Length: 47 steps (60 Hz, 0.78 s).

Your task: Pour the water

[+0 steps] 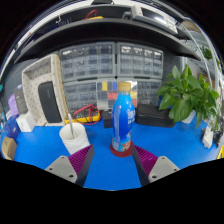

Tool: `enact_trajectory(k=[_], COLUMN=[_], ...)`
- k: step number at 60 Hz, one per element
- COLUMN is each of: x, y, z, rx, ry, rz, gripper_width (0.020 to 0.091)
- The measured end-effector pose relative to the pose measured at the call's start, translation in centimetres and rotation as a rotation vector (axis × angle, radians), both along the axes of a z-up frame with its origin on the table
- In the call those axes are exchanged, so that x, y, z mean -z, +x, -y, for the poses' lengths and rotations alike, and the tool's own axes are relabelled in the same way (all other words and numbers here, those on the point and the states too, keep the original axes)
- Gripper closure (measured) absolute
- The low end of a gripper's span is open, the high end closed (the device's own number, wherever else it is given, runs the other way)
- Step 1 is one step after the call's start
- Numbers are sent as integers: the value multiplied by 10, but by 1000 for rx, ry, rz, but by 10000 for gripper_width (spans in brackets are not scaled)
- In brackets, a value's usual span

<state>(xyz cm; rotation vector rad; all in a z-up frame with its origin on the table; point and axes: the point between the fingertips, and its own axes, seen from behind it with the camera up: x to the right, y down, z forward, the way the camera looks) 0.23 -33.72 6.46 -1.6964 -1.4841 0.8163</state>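
Blue covers the tabletop (110, 170) that fills the lower middle of the frame, and on it, at the centre, stands an upright bottle (122, 118) with a blue cap, a blue label and a red base. The gripper (112, 160) is spread wide: its two fingers, each with a purple pad (80, 158), show at the lower left and lower right, well apart, and they hold nothing. The bottle stands just ahead of the fingers, about midway between them, with a clear gap on either side. To the left of the bottle, near the left finger, a white cup (72, 133) sits on the table with a straw-like stick rising from it. At the right of the frame a leafy green plant (188, 95) stands beyond the table edge.
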Motion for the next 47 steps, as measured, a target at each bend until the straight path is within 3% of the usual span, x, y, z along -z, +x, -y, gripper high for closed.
enact_trajectory(k=[18, 31, 47], x=[-99, -130, -138], y=[24, 38, 43], z=[43, 74, 72], rx=[-9, -49, -57], ry=[35, 11, 27], rz=[-70, -77, -75], gripper_width=[334, 330, 337])
